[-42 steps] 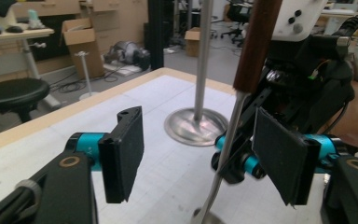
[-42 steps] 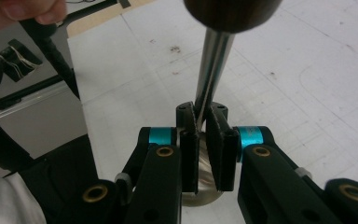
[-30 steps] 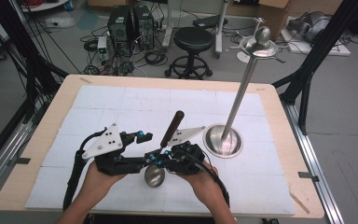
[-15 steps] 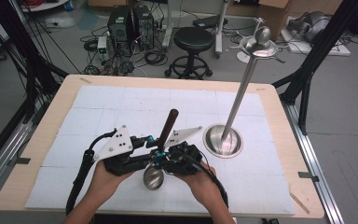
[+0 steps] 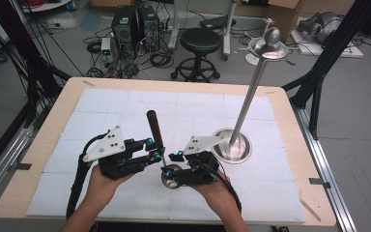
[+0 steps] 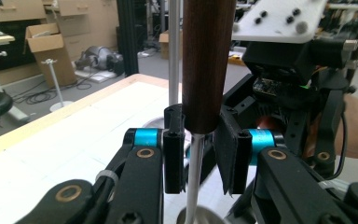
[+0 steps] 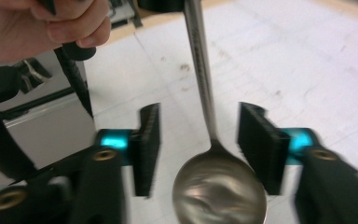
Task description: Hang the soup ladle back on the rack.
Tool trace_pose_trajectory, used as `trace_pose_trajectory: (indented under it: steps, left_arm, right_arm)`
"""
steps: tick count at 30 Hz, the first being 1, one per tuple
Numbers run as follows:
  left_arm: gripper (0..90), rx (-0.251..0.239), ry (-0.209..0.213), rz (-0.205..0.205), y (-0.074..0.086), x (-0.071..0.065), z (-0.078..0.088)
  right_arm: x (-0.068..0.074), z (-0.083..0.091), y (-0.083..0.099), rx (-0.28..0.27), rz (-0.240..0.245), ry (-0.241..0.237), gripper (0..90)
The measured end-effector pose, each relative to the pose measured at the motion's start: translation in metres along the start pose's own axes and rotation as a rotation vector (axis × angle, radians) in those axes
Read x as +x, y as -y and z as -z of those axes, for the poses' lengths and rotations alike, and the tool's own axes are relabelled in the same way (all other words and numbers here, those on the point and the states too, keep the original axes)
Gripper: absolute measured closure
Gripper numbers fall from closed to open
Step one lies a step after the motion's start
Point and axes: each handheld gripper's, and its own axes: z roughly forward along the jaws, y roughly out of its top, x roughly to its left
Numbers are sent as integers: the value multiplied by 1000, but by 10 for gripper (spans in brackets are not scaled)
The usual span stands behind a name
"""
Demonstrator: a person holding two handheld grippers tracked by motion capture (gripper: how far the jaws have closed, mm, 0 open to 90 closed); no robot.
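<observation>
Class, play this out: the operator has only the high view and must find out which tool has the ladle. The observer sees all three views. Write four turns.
Operator: Is the left tool really gripping the ladle?
Observer: Yes. In the left gripper view its pads press both sides of the wooden handle, at its lower end.
Operator: And the right tool?
Observer: Its jaws have just been opening. In the right gripper view the steel stem stands between them and touches neither pad, just above the bowl.
</observation>
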Motion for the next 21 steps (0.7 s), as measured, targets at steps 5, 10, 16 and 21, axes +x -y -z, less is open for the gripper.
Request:
trace_pose_trajectory:
  steps: [5,10,16,21]
  left_arm:
    - [738,-41,43,17,-6,6,10]
    - [738,-54,103,14,-12,8,18]
    - [738,-84,180,3,-22,6,26]
    - [738,-81,236,-17,-27,0,27]
  right_arm:
    - [-4,13,6,-79,35,-5,302]
    - [-3,21,6,-163,80,-34,241]
    - [-1,22,6,-197,100,-157,244]
    - [1,24,3,-288,112,-232,324]
